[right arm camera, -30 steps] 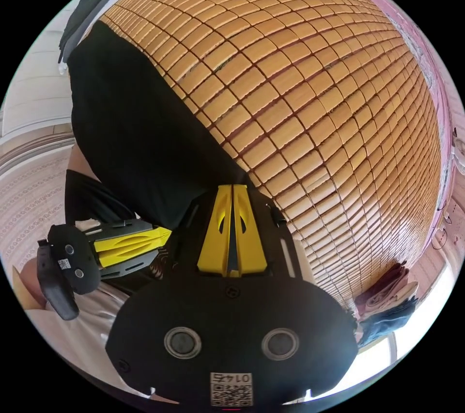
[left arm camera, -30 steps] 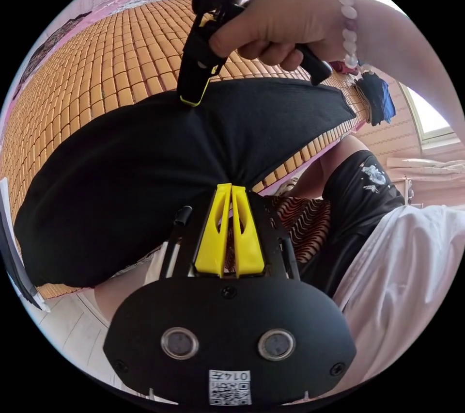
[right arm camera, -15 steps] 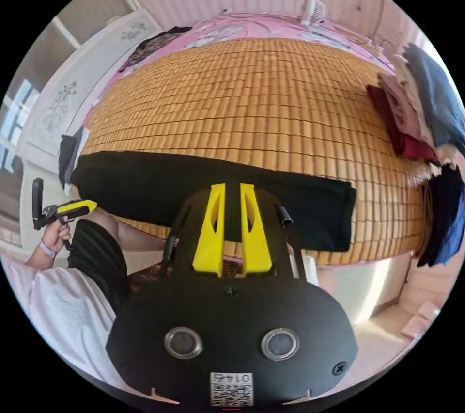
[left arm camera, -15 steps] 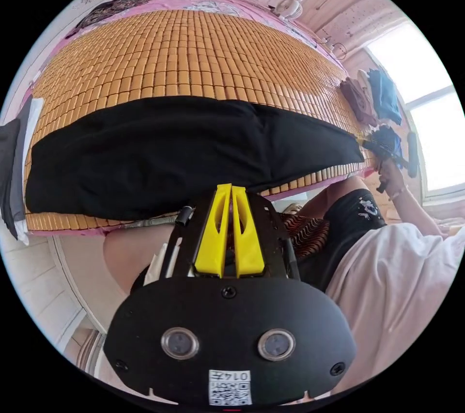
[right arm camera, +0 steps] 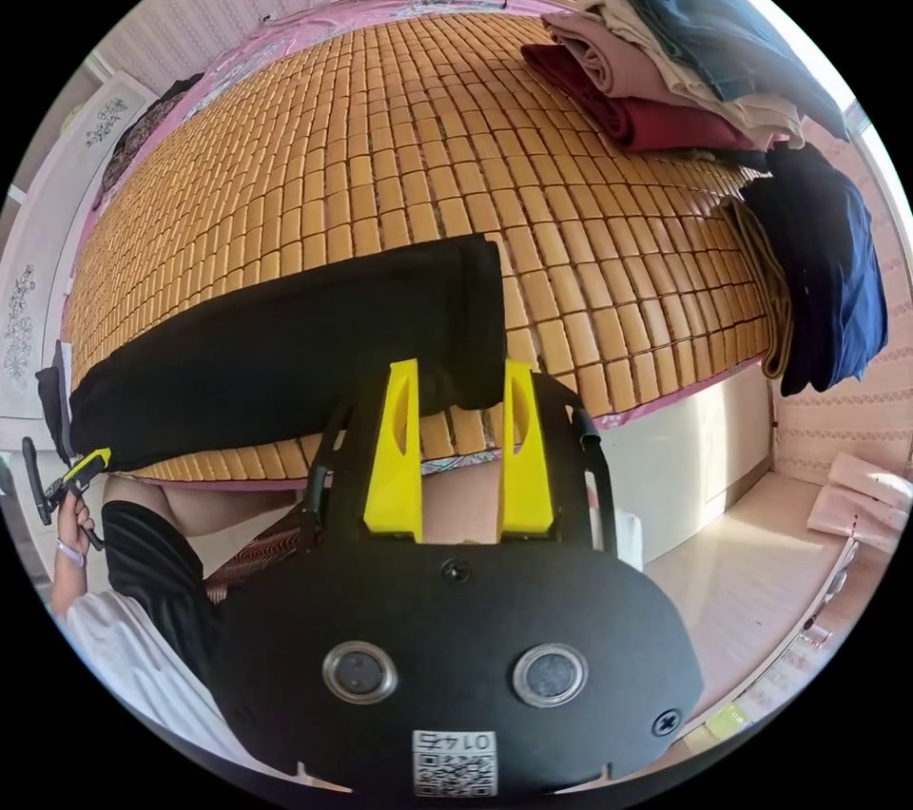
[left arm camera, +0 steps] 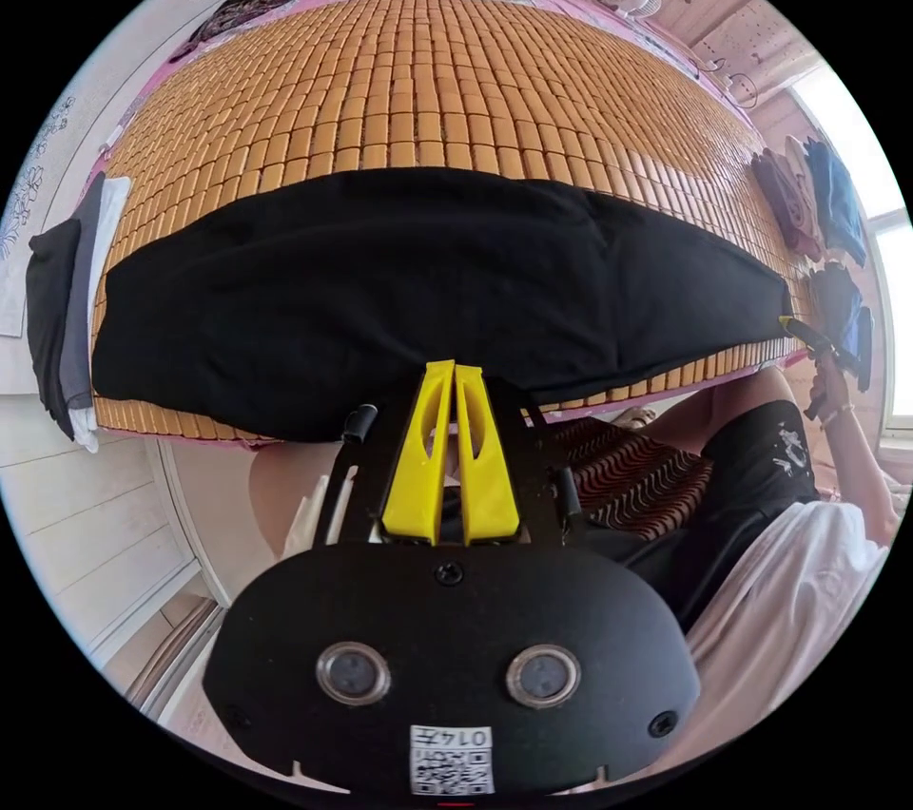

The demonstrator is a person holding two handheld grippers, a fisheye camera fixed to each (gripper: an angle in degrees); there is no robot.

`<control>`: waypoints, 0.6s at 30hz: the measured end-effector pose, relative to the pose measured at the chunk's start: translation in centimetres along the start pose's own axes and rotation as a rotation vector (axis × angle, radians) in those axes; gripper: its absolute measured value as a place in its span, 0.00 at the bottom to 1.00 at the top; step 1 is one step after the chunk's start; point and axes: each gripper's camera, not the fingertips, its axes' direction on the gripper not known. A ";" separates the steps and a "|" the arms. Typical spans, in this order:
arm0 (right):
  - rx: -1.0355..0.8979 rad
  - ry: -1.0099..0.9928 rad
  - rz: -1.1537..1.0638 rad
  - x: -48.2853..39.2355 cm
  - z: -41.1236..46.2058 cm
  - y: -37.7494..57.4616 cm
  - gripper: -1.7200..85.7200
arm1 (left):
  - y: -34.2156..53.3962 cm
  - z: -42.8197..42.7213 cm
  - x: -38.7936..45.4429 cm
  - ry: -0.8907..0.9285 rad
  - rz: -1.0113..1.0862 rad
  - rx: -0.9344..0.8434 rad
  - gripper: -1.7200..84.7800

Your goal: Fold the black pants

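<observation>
The black pants (left arm camera: 428,297) lay flat as a long band along the near edge of the bamboo mat (left arm camera: 428,87), apart from both tools. The left gripper (left arm camera: 455,370) was clenched on nothing, its jaws together. The right gripper (right arm camera: 458,368) was released, its jaws wide apart above the right end of the pants. A pile of folded clothes (right arm camera: 666,68) sat at the far right.
</observation>
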 end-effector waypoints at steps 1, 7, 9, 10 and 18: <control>0.007 -0.008 0.013 0.6 -0.3 0.5 0.13 | 0.0 0.0 0.1 0.000 -0.003 0.007 0.01; 0.016 -0.068 0.013 3.2 -1.7 2.8 0.07 | -0.8 0.4 0.4 -0.012 0.003 -0.017 0.01; 0.037 -0.107 0.048 4.6 -2.4 3.3 0.07 | -1.3 0.5 0.9 -0.005 0.039 -0.021 0.01; 0.082 -0.136 0.074 5.6 -3.5 3.7 0.07 | -1.4 0.5 1.1 0.004 0.048 -0.017 0.01; 0.429 -0.077 0.108 12.0 -16.1 6.4 0.06 | -4.4 2.9 10.6 0.249 0.331 0.012 0.01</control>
